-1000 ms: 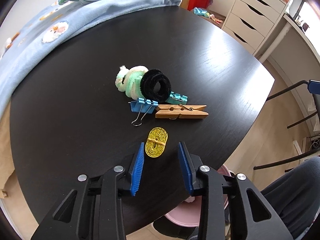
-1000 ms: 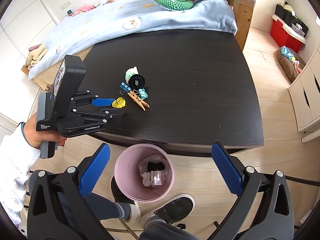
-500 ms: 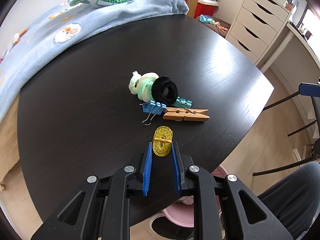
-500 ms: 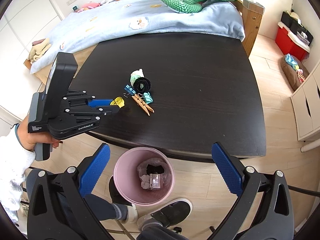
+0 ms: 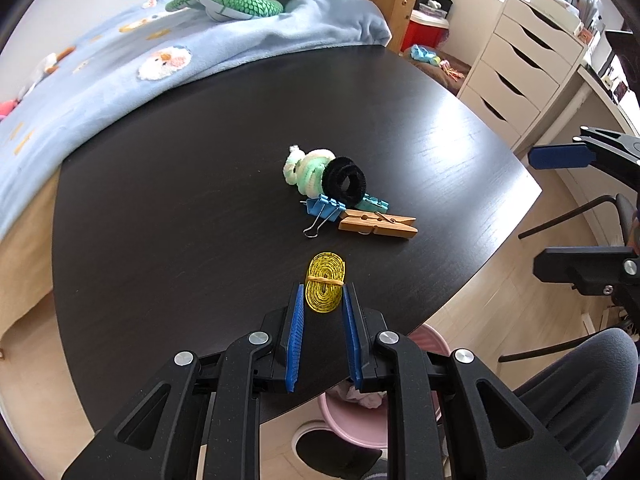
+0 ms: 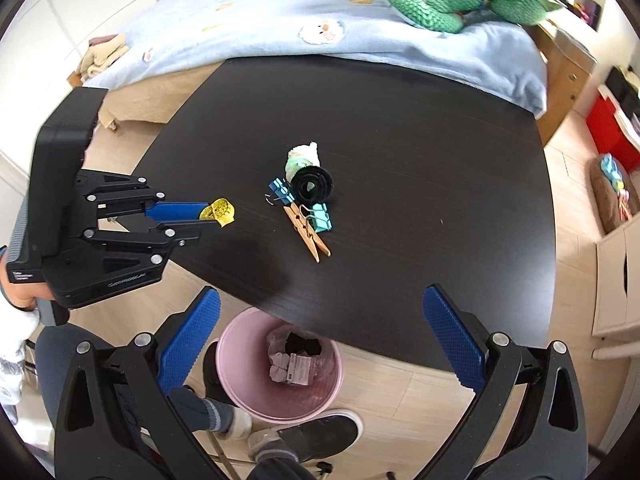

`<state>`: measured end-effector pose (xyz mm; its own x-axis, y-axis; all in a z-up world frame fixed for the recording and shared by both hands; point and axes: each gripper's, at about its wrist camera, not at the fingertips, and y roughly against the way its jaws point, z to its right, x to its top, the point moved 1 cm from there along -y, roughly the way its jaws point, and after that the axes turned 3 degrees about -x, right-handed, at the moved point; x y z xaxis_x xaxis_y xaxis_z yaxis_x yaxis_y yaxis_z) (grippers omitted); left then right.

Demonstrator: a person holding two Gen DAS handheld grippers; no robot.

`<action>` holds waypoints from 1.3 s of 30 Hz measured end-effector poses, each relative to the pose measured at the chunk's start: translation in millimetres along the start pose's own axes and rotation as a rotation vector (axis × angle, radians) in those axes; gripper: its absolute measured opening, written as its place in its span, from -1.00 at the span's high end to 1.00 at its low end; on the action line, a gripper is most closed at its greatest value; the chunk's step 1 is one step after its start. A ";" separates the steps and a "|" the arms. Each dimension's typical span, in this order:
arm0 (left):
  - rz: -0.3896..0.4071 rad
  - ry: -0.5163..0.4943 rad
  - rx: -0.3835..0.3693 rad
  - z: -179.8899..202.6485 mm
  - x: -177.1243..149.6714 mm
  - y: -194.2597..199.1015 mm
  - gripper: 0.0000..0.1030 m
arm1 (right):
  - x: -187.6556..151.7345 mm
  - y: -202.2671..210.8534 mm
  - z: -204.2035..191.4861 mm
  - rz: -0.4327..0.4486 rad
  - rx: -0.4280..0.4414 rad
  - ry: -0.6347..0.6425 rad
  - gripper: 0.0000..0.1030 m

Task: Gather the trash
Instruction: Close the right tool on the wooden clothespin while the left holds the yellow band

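Observation:
My left gripper (image 5: pixel 322 295) is shut on a small yellow coiled ribbon (image 5: pixel 325 287) tied with a band, and holds it a little above the dark table (image 5: pixel 180 208). The right wrist view shows the same ribbon (image 6: pixel 218 211) sticking out past the left gripper's fingertips (image 6: pixel 192 211) over the table's near left edge. My right gripper (image 6: pixel 320 328) hangs open with nothing between its fingers, above the floor in front of the table. A pink trash bin (image 6: pixel 236 348) with crumpled waste inside stands under the table's near edge, below the right gripper.
In the table's middle lie a green-white fluffy ring (image 5: pixel 308 168), a black fluffy ring (image 5: pixel 345 184), a blue binder clip (image 5: pixel 325 209), a teal clip (image 6: pixel 321 217) and a wooden clothespin (image 5: pixel 378 227). A bed with a blue blanket (image 6: pixel 320 28) borders the far side. The person's feet (image 6: pixel 304 436) are by the bin.
My left gripper closed on the yellow ribbon and lifted it slightly off the table. The right gripper shifted sideways, still open.

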<state>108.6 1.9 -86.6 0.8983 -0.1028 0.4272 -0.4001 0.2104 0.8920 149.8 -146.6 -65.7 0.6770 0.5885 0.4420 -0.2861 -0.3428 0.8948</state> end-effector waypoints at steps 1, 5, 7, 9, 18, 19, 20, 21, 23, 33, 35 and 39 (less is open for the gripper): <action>0.002 0.001 -0.001 -0.5 0.8 0.4 0.63 | 3.5 -3.6 -1.1 -0.003 0.003 0.021 -0.93; 0.007 0.006 0.000 -1.9 -0.9 2.8 0.63 | 12.9 -19.3 -3.6 -0.033 0.008 0.074 -0.93; 0.008 0.008 0.002 -3.2 -2.0 3.6 0.63 | 15.8 -27.1 -6.6 -0.043 0.001 0.109 -0.92; 0.008 0.011 0.002 -5.2 -3.3 4.7 0.63 | 18.0 -34.2 -10.1 -0.047 0.000 0.146 -0.73; 0.009 0.021 0.005 -12.7 -6.8 6.0 0.63 | 16.2 -68.5 -25.4 -0.120 -0.001 0.288 0.01; 0.009 0.023 0.004 -13.4 -7.3 6.2 0.63 | 16.0 -71.5 -26.5 -0.124 0.004 0.295 0.09; 0.010 0.025 0.004 -14.2 -7.8 6.2 0.63 | 15.8 -73.8 -27.5 -0.125 0.008 0.302 0.15; 0.010 0.025 0.003 -14.8 -8.4 6.4 0.63 | 16.0 -75.7 -27.7 -0.128 0.008 0.306 0.25; 0.010 0.025 0.003 -15.2 -9.0 6.6 0.63 | 15.7 -79.2 -28.9 -0.131 0.007 0.309 0.33; 0.012 0.024 -0.001 -15.3 -9.9 7.1 0.63 | 22.9 -86.7 -27.2 -0.123 -0.034 0.316 0.53; 0.014 0.023 -0.003 -14.7 -10.6 8.2 0.63 | 24.3 -86.4 -26.3 -0.116 -0.040 0.314 0.53; 0.014 0.024 -0.003 -14.6 -10.1 8.8 0.63 | 22.9 -90.6 -26.9 -0.130 -0.050 0.327 0.53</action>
<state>98.7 19.0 -85.2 0.8966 -0.0769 0.4361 -0.4122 0.2150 0.8854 173.0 -82.3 -135.0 0.4598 0.8307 0.3140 -0.2503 -0.2180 0.9433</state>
